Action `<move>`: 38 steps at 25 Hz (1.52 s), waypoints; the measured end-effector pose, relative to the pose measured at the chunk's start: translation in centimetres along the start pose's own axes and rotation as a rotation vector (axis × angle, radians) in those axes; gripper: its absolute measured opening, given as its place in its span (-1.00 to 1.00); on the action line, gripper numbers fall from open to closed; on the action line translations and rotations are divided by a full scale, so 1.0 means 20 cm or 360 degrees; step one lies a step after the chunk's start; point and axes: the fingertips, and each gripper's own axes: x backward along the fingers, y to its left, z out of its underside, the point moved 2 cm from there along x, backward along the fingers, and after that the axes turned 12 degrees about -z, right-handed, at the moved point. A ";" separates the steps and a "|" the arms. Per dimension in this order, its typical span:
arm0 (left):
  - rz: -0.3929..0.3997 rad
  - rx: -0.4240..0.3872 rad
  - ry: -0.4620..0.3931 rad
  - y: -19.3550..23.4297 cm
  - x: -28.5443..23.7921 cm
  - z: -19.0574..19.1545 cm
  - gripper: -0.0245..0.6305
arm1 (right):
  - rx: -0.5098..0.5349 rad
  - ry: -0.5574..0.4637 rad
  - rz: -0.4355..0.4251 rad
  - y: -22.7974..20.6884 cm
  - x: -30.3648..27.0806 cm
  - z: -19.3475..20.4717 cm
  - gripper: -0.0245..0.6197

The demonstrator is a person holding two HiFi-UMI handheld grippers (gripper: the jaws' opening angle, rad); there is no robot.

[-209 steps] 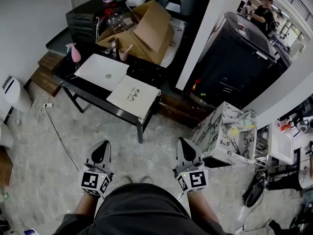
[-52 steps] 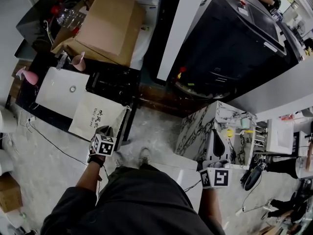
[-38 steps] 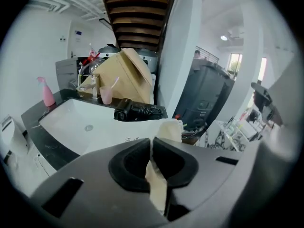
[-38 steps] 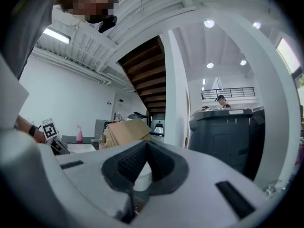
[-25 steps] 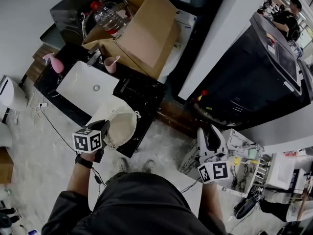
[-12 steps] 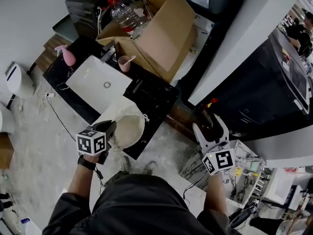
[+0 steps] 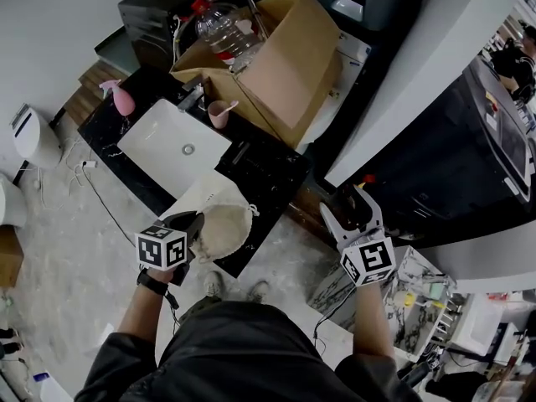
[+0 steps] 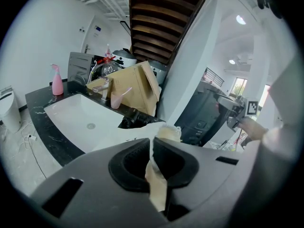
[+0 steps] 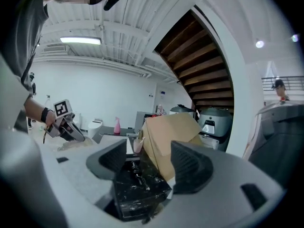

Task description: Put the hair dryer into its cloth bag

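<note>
Seen from above, the left gripper (image 7: 194,221) holds a limp cream cloth bag (image 7: 226,224) near the white rectangular sink (image 7: 159,131). Its own view shows fabric pinched between closed jaws. The right gripper (image 9: 151,160) has just been opening its jaws; they stand wide and empty, facing the black hair dryer (image 9: 136,171) beside that sink. It looks rigid and smooth, so I'd take its handle.

My left gripper (image 7: 195,219), idle by my waist at the start, has gone out to the black marble counter (image 7: 276,170) and pinched the rim of the cream drawstring cloth bag (image 7: 223,224). The bag lay flat before; now it is lifted at the counter's near edge, its mouth bulging. My right gripper (image 7: 352,213) has swung left from over the white veined cabinet (image 7: 412,281) toward the counter. Its jaws have just been opening wide, with nothing between them.
</note>
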 end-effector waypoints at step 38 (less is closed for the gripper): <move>0.0026 0.0065 0.0016 -0.03 -0.02 -0.05 -0.85 | -0.0049 0.1229 -0.0740 0.07 -1.59 1.05 -0.07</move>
